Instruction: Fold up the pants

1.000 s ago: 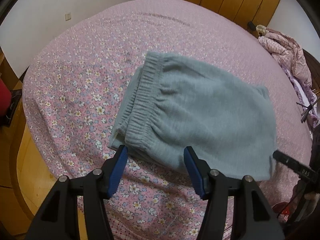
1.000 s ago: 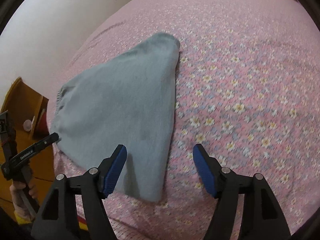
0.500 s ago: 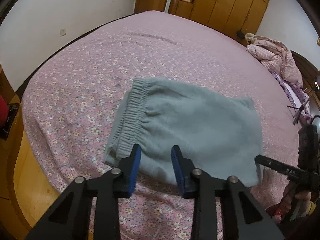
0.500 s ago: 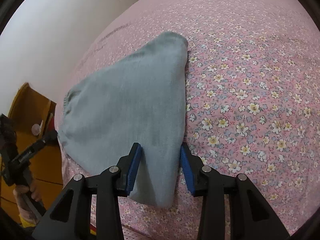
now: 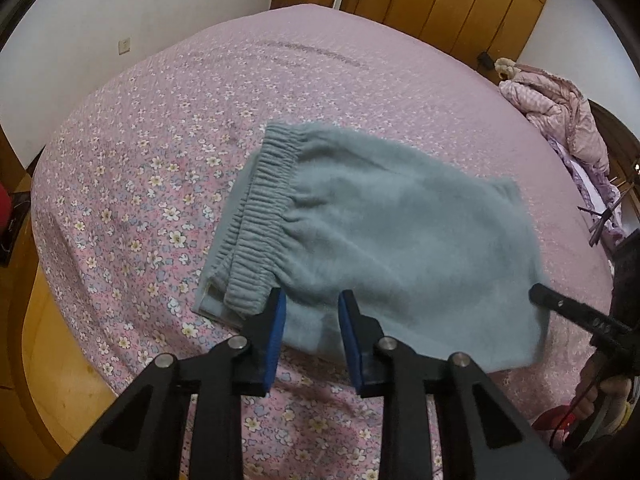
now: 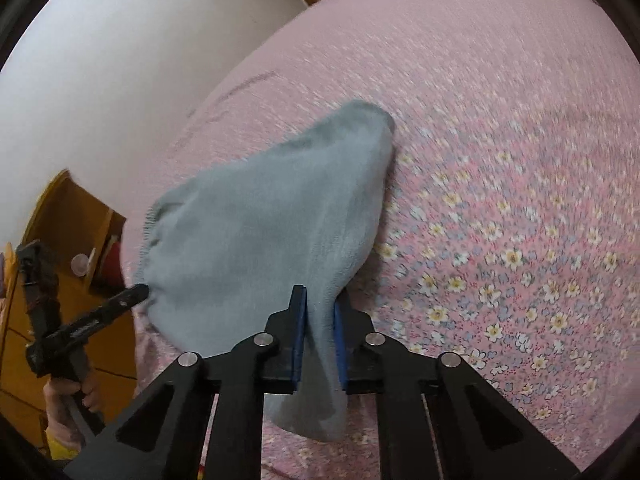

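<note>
Now my right gripper [image 6: 320, 312] pinches the folded grey pants [image 5: 384, 240] at six o'clock; my left gripper [image 5: 310, 312] straddles their near edge, part open.

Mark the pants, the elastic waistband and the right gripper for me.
pants [image 5: 400, 248], left wrist view, middle of the top fabric layer.
elastic waistband [image 5: 264, 208], left wrist view, ribbed band's midsection.
right gripper [image 6: 320, 312], right wrist view, between its fingertips, clamping fabric.

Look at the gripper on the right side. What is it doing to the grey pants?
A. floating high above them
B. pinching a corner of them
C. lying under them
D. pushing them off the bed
B: the right gripper has its blue pads closed on a corner of the grey pants.
</note>
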A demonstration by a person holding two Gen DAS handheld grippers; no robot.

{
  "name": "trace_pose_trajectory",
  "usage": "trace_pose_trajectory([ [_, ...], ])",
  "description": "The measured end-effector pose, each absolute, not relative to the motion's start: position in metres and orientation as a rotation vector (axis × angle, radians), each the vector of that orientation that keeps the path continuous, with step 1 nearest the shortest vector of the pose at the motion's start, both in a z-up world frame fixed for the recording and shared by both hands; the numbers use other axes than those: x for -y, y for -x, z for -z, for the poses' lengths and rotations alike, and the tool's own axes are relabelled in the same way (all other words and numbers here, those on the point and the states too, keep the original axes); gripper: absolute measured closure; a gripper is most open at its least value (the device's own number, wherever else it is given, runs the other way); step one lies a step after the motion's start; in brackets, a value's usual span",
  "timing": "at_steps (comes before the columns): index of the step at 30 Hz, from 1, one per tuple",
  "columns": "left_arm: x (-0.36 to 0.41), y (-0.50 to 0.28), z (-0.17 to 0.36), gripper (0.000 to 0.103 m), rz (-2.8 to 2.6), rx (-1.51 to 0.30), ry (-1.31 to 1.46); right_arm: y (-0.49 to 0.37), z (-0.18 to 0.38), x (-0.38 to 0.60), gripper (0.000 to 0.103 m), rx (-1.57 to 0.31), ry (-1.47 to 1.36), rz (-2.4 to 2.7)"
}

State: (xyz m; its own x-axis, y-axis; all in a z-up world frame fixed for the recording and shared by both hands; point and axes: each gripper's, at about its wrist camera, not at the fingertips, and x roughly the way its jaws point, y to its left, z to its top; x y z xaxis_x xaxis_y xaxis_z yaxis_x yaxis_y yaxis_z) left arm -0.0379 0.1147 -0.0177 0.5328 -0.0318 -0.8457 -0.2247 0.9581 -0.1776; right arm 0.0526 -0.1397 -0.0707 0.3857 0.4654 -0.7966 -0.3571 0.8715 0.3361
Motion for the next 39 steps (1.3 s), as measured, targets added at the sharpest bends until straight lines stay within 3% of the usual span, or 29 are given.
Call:
trace_pose_trajectory([
  [9,-0.113,0.038,0.023,0.075,-0.123,-1.024,0.273,-0.040,0.018,0.100,0.092,-0.938,-0.006,-0.673],
  [20,-0.135,0.044,-0.009,0.072,-0.139,-0.953,0.283,-0.043,-0.024,0.020,0.092,-0.923,0.097,-0.839],
  [39,-0.204,0.032,-0.008,0.070,-0.220,-0.943,0.317,-0.048,0.044,-0.133,0.091,-1.099,0.188,-1.000],
])
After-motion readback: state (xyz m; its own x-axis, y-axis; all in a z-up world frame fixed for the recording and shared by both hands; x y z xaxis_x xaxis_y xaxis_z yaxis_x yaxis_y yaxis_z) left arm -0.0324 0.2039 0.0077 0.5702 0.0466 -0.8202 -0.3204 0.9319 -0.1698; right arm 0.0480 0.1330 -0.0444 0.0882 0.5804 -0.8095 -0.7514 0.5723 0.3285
